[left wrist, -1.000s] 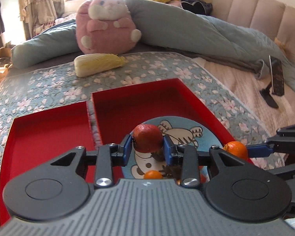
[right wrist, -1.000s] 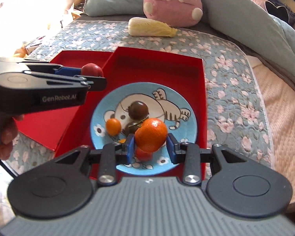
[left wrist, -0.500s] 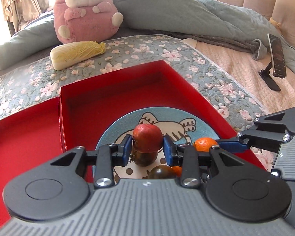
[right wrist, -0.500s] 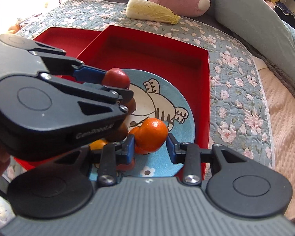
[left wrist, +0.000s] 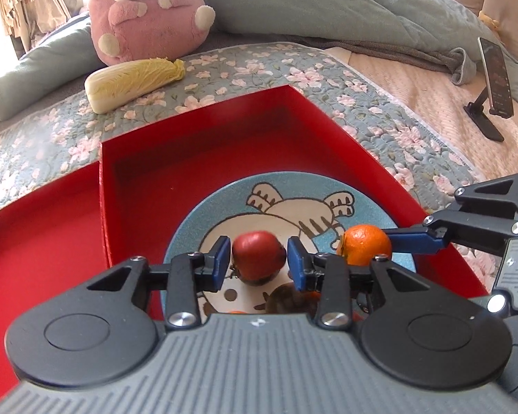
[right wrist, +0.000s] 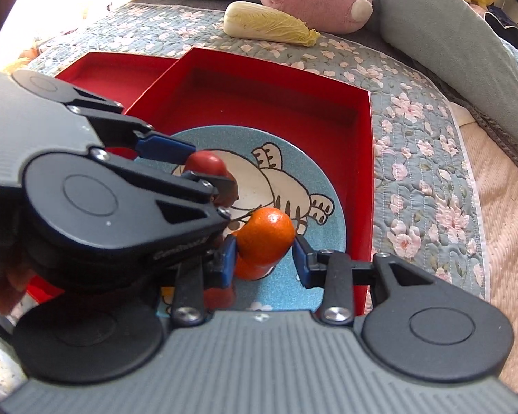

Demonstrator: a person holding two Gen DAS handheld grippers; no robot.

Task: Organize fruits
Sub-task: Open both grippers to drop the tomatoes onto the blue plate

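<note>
Now the left gripper is letting go: its blue jaws are opening, and narrow gaps show on both sides of the red fruit, which half a second ago sat clamped between them. The fruit sits low over the blue cat plate, apparently settling among the other small fruits there. Just right of it over the same plate, the right gripper has the orange fruit between its pads, the right one just clear. The plate lies in the larger red tray. This delivery looks nearly done; the orange's should follow.
</note>
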